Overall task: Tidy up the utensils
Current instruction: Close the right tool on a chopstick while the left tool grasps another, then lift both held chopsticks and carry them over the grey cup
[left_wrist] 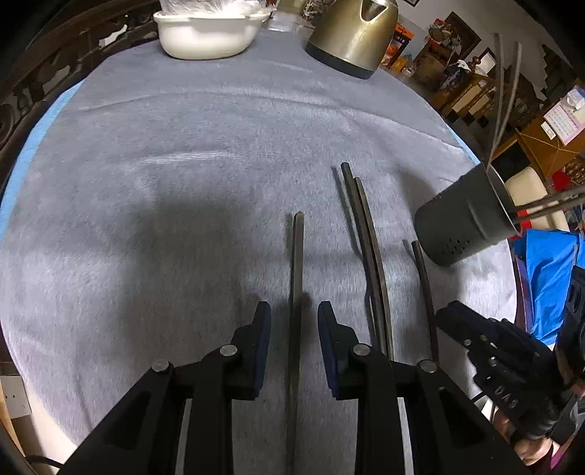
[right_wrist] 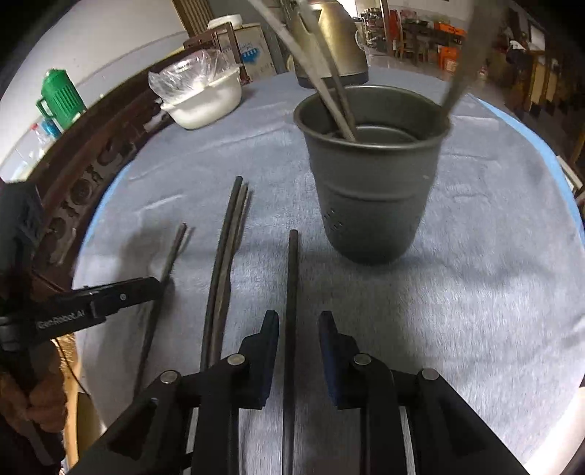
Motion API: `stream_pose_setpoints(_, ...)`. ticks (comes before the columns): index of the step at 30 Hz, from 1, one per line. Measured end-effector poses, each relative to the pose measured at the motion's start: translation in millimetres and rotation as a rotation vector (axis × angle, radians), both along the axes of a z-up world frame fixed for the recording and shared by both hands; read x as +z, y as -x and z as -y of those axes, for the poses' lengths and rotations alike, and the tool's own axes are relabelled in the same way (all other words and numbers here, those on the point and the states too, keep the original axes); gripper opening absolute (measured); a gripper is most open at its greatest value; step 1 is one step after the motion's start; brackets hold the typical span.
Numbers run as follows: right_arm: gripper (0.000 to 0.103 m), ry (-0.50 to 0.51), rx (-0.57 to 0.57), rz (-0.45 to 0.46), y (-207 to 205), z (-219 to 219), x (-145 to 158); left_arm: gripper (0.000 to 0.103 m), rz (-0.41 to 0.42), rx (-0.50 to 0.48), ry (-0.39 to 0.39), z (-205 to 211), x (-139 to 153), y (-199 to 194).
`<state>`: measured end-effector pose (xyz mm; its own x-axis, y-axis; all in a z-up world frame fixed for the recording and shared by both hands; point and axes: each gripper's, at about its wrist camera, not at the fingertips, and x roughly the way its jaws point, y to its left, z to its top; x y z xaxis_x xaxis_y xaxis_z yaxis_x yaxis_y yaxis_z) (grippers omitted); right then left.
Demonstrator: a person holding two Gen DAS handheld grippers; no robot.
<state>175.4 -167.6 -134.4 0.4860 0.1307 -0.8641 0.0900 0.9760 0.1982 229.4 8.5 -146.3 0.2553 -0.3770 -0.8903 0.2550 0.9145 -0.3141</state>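
A single dark chopstick (left_wrist: 297, 277) is framed between the parted fingers of the left gripper (left_wrist: 294, 321) on a grey cloth (left_wrist: 182, 182). A pair of chopsticks (left_wrist: 367, 255) and another stick (left_wrist: 426, 292) are seen lying beside it, near a dark perforated holder (left_wrist: 464, 219). A white bowl (left_wrist: 204, 33) and a kettle (left_wrist: 354, 36) are set at the far edge.

Dark grey cup (right_wrist: 369, 190), dotted holes; black chopsticks (right_wrist: 290, 292); grey fleecy cloth (left_wrist: 182, 182); white bowl (left_wrist: 204, 36).

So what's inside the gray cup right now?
The gray cup holds several chopsticks leaning against its rim. Their lower tips are hidden by the cup wall.
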Motion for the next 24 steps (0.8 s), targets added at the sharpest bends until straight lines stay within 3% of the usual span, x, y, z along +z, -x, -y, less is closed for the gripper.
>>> stream_pose_setpoints(9,0.024,0.042,-0.021,-0.088,-25.6,-7.1,-13.3,0.026,-0.044,0.000,-0.016,11.1,-10.2,-22.9)
stream_pose_setpoints(10,0.015,0.057,-0.018,-0.086,-26.4,-8.3,-13.4,0.027,-0.044,-0.003,-0.021,12.7,-10.3,-23.3)
stream_pose_setpoints(12,0.008,0.081,0.000,-0.088,-30.1,-11.6,-14.2,0.026,-0.042,-0.008,-0.034,15.3,-10.3,-24.2)
stream_pose_setpoints(14,0.007,0.085,0.013,-0.085,-30.2,-11.3,-14.6,0.018,-0.039,-0.014,-0.041,17.8,-11.0,-26.2)
stream_pose_setpoints(16,0.007,0.079,0.017,-0.074,-30.1,-11.4,-13.7,0.007,-0.041,-0.023,-0.036,19.6,-13.5,-29.3)
stream_pose_setpoints(24,0.007,0.038,0.045,0.062,-12.8,-6.9,18.7,0.007,0.019,0.022,0.031,2.5,5.5,-24.8)
